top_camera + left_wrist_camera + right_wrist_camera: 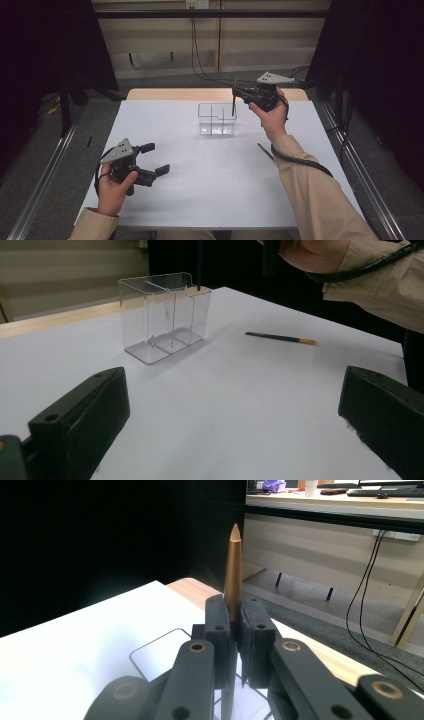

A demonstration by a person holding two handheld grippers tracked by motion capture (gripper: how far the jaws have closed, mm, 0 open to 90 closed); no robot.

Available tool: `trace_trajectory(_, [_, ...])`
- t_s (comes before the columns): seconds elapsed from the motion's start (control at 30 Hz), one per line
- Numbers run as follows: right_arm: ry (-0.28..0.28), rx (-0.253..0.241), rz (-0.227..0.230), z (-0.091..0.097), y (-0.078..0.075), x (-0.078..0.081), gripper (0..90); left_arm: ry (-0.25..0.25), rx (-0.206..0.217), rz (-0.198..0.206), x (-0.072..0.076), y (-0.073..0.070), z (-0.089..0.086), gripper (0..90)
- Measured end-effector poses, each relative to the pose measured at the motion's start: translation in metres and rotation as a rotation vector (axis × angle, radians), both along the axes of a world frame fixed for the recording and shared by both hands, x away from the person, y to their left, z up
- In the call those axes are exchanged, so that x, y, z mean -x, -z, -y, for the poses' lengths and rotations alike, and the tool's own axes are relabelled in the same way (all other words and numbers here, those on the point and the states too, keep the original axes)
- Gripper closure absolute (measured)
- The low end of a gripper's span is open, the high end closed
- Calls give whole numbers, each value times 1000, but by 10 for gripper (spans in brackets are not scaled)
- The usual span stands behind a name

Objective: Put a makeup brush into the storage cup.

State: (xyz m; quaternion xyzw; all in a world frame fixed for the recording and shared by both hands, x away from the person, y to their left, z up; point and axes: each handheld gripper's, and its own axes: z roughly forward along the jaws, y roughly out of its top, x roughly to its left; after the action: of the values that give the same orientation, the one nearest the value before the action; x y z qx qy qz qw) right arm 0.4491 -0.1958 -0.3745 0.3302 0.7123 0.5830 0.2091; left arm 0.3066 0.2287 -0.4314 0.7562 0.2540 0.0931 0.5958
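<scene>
A flat white rectangular table top [200, 200] is the landmark here. Along its far edge runs a pale wooden strip [165, 94]. Beyond that edge stands a beige panelled wall [160, 40], where thin black cables [195, 50] hang from a small white wall socket [196, 4] down to the grey carpeted floor [95, 120] behind the table. On the floor to the table's left lies a long silver metal rail [42, 185], and a matching silver metal rail [365, 175] lies to its right. Black curtains [40, 40] hang past the left rail, and more black curtaining [380, 50] hangs past the right one.
</scene>
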Motion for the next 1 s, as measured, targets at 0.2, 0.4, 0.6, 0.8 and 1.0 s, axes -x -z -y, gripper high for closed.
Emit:
trace_trajectory(0.2, [-2, 0, -3, 0, 4, -1, 839, 4, -4, 6, 1, 0, 0, 1])
trace_trajectory(0.4, [-4, 2, -6, -1, 10, -1, 839, 6, -9, 6, 1, -1, 1, 1])
trace_trajectory(0.6, [-5, 1, -6, -1, 13, 0, 839, 3, -4, 7, 1, -1, 1, 1])
trace_trajectory(0.8, [-5, 1, -11, -1, 16, -1, 838, 5, -9, 11, 2, -1, 1, 1])
trace_trajectory(1.0, [-9, 11, -23, -3, 20, 1, 838, 5, -10, 12, 2, -1, 1, 1])
